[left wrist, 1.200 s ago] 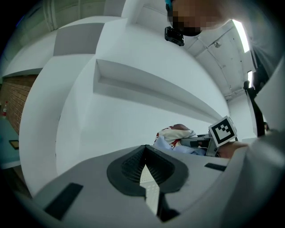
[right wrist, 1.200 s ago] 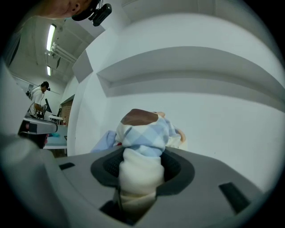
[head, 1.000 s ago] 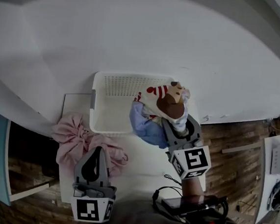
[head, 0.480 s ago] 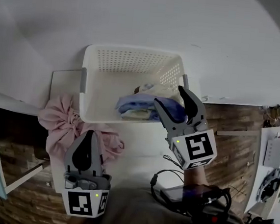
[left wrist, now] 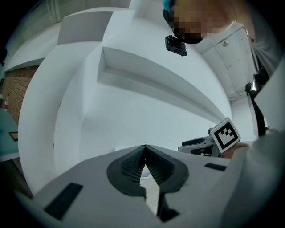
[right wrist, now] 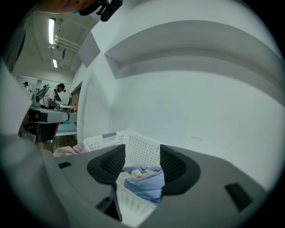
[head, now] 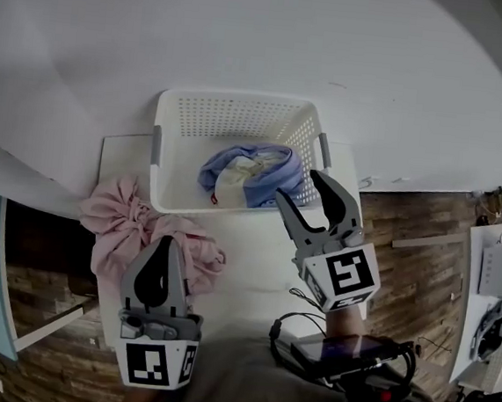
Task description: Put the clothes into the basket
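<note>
Pink clothes (head: 129, 228) lie heaped on the white table (head: 254, 258) in the head view, outside the basket (head: 233, 114) and just beside its front left corner. A blue-and-cream garment (head: 252, 174) is bunched inside the basket, toward its right half. The left gripper (head: 165, 242) has its jaws together with nothing between them, and its tip overlaps the edge of the pink heap; contact cannot be confirmed from this angle. The right gripper (head: 298, 185) is at the basket's front right corner with its jaws apart; they have just been closing a little, and nothing is clamped between them. The only print visible is the black-and-white square pattern on each marker cube (head: 343, 275), which carries no letters. The left gripper view shows the left gripper (left wrist: 145, 153) with its ribbed pads meeting along a single line. Behind them there is mostly white wall, and the right gripper's marker cube (left wrist: 225, 136) appears at the right edge; the clothes and most of the basket are hidden behind the jaw bodies. The right gripper view shows the right gripper (right wrist: 142, 162) with a clear gap between the pads. This gap frames the perforated basket (right wrist: 142, 149) and the blue-and-cream garment (right wrist: 144, 180) inside it. The pink clothes (right wrist: 67, 151) are a small patch at the left, largely cut off. Distant persons (right wrist: 55, 95) at a bench appear only in this view and are too small to detail.
</note>
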### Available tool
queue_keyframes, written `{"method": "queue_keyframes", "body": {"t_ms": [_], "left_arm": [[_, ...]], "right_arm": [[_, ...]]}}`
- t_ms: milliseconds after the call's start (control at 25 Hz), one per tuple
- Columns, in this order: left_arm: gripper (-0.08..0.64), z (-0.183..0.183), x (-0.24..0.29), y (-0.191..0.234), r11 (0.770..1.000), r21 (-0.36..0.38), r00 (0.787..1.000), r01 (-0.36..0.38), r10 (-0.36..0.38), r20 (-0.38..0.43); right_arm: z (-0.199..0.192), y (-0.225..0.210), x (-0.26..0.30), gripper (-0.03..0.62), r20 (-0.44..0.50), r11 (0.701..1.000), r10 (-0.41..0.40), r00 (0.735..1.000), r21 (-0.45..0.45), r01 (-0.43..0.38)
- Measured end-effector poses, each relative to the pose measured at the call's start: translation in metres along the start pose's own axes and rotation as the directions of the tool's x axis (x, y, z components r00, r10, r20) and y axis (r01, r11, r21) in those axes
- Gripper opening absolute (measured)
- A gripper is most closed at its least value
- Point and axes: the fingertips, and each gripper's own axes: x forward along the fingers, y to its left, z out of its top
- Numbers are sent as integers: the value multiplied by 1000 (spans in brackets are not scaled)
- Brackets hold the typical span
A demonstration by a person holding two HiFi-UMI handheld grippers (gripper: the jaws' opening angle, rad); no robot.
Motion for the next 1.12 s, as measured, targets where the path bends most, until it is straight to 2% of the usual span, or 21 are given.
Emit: {"method": "queue_keyframes", "body": {"t_ms": [200, 360, 440, 680, 960, 1120], "left_arm": [[9, 14, -14, -6, 999, 41, 999, 16, -17, 35], [9, 26, -34, -14, 997, 74, 997, 33, -37, 63], [9, 30, -46, -16, 995, 92, 997, 38, -45, 68], [9, 42, -81, -18, 987, 150, 994, 53, -67, 88], [9, 45, -119, -10, 979, 194, 992, 59, -79, 97], [9, 46, -133, -5, 983, 176, 992, 59, -78, 103]], "right_arm": [[14, 20, -24, 166, 110, 1000, 14, 994, 12, -15], [28, 46, -48, 64, 221, 997, 47, 974, 42, -57], [27, 64, -57, 26, 235, 995, 71, 969, 46, -84], [25, 116, -79, 25, 239, 990, 110, 965, 58, -128], [20, 158, -99, 25, 238, 989, 104, 966, 78, -125], [22, 172, -109, 26, 239, 990, 95, 966, 81, -117]]}}
